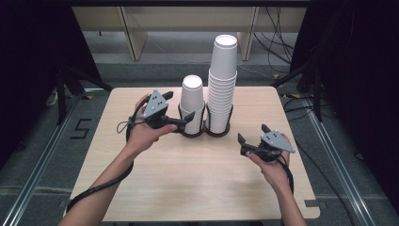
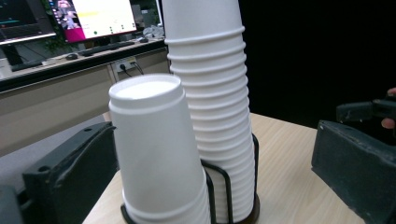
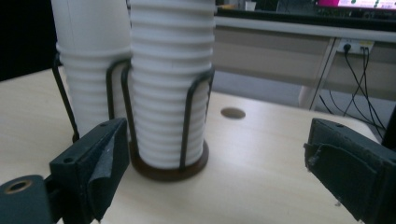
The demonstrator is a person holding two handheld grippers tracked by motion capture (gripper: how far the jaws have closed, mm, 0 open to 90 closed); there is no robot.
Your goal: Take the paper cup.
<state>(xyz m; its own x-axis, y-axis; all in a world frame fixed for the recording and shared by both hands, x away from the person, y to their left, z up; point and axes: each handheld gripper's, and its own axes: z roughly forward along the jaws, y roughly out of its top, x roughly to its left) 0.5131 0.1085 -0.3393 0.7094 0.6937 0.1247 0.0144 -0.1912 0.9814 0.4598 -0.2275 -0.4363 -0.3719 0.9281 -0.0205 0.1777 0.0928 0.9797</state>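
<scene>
My left gripper (image 1: 181,113) gapes around the short stack (image 1: 192,104); squeezing could crush cups or tip the rack (image 1: 205,133). Right gripper (image 1: 251,134) open, empty.

Wooden table (image 1: 188,179) bearing wire cup holder (image 1: 205,130).

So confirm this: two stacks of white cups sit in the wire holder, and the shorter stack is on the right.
Not quite. In the high view the shorter stack is on the left of the wire holder, by the left claw; the taller stack is on the right.

left tongs (image 1: 184,109) spread wide, right tongs (image 1: 253,133) agape
</scene>
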